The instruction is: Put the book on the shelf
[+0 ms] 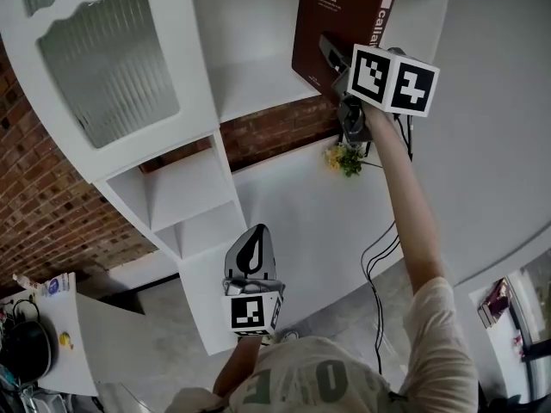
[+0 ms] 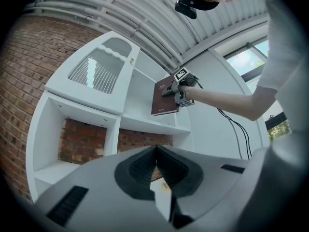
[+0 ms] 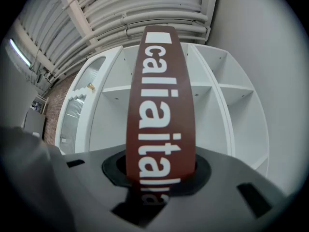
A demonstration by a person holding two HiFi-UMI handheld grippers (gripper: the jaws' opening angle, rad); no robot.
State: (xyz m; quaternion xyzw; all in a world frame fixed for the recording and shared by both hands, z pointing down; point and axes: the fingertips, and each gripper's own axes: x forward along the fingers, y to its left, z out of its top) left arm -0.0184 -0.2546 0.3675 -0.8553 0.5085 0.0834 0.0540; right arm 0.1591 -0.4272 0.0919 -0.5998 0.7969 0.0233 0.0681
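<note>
my left gripper (image 1: 251,252) hangs low, jaws together with nothing between them. up and to its right, my right gripper (image 1: 332,54) is clamped on the spine of the book (image 1: 331,15), upright, with the open shelf (image 1: 258,84) straight ahead of it

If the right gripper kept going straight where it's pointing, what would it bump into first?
The book held in the right gripper leads. It would probably enter an open compartment of the white shelf and hit the back wall first, though depth is hard to judge.
</note>
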